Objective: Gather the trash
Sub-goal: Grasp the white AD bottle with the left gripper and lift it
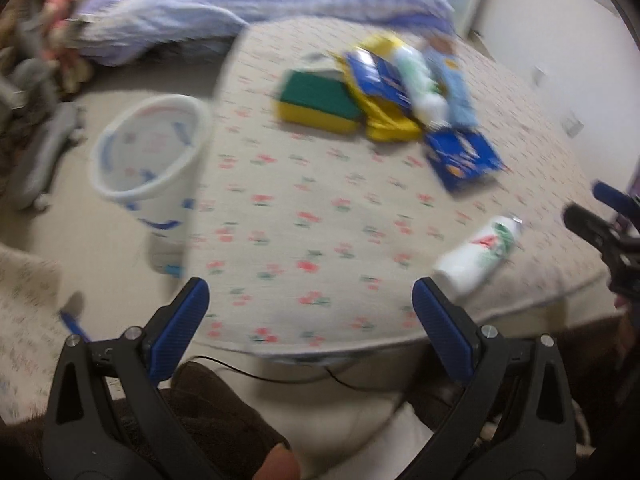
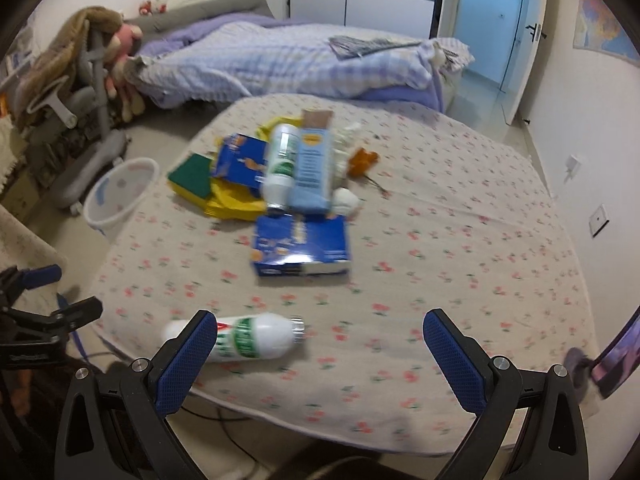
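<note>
Both grippers hang over the near edge of a floral mattress (image 2: 440,216); the left gripper (image 1: 311,312) has its jaws spread wide with nothing between them, and the right gripper (image 2: 320,344) is likewise spread wide and empty. A white bottle (image 2: 248,338) lies on its side close to the near edge, cap pointing right in the right view, just beyond the right gripper's left finger (image 2: 188,360) and partly hidden by it; in the left view the same bottle sits just past the left gripper's right finger (image 1: 444,332), though whether it touches either finger cannot be told. Between the bottle and the pile lies an open stretch of sheet; a blue box (image 2: 302,250) lies alone in it, near the middle. Farther back the pile gathers a green-and-yellow sponge (image 2: 190,178), a second blue box (image 2: 240,160), yellow wrapping (image 2: 232,204), another white bottle (image 2: 282,164), a pale blue carton (image 2: 314,168), and something orange (image 2: 362,160) on its right side. The right half of the mattress is bare up to its edge near the wall. A white bin (image 1: 150,152) stands on the floor just beside the mattress's left edge, mouth open upward; floor lies open around it, with a grey chair base (image 2: 88,168) beyond. A bed with a checked quilt (image 2: 288,60) runs along the far edge; the left view is blurred.
</note>
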`<action>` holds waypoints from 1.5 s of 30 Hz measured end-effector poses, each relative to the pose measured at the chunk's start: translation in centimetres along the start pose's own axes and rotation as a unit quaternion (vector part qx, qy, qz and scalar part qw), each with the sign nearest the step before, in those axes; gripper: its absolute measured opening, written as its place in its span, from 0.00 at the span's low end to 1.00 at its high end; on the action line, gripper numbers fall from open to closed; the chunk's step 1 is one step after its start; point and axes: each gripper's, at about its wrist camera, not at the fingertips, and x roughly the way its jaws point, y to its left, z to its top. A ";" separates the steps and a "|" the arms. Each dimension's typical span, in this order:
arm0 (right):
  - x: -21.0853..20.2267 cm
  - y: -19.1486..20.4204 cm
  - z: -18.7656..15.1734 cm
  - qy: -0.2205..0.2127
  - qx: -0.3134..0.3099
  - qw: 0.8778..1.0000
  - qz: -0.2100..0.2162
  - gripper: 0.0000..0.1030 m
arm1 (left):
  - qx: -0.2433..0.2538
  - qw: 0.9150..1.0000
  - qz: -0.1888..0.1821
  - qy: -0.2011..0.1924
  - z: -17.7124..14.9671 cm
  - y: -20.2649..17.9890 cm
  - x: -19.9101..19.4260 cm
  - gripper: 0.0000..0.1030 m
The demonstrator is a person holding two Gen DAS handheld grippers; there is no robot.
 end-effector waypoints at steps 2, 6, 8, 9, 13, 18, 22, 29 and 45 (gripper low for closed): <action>0.1 -1.4 0.0 0.005 0.010 1.000 -0.006 1.00 | 0.015 0.999 -0.029 0.026 0.7 -1.2 0.7 0.98; 0.8 -3.4 -0.2 0.023 0.028 0.999 -0.010 1.00 | 0.071 0.994 -0.059 0.060 1.7 -4.5 1.8 0.98; 1.3 -4.3 -0.3 0.034 0.033 0.999 -0.019 1.00 | 0.110 0.990 -0.058 0.068 2.0 -6.3 2.2 0.97; 1.5 -4.7 -0.4 0.040 0.035 0.998 -0.023 1.00 | 0.125 0.988 -0.057 0.072 2.2 -7.1 2.4 0.96; 2.5 -6.2 -0.6 0.061 0.051 0.997 -0.025 1.00 | 0.165 0.980 -0.068 0.092 3.0 -9.2 3.5 0.90; 3.6 -7.7 -0.8 0.075 0.068 0.994 -0.029 1.00 | 0.198 0.968 -0.089 0.126 3.7 -11.6 5.3 0.80; 4.2 -8.6 -1.1 0.083 0.081 0.993 -0.029 1.00 | 0.223 0.960 -0.091 0.145 3.6 -13.1 6.6 0.74; 4.9 -8.7 -1.2 0.090 0.086 0.992 -0.024 1.00 | 0.212 0.961 -0.099 0.145 3.5 -12.6 7.4 0.46; 7.5 -4.4 2.4 0.132 0.082 0.985 0.076 1.00 | 0.050 0.991 -0.096 0.077 6.2 1.3 2.7 0.40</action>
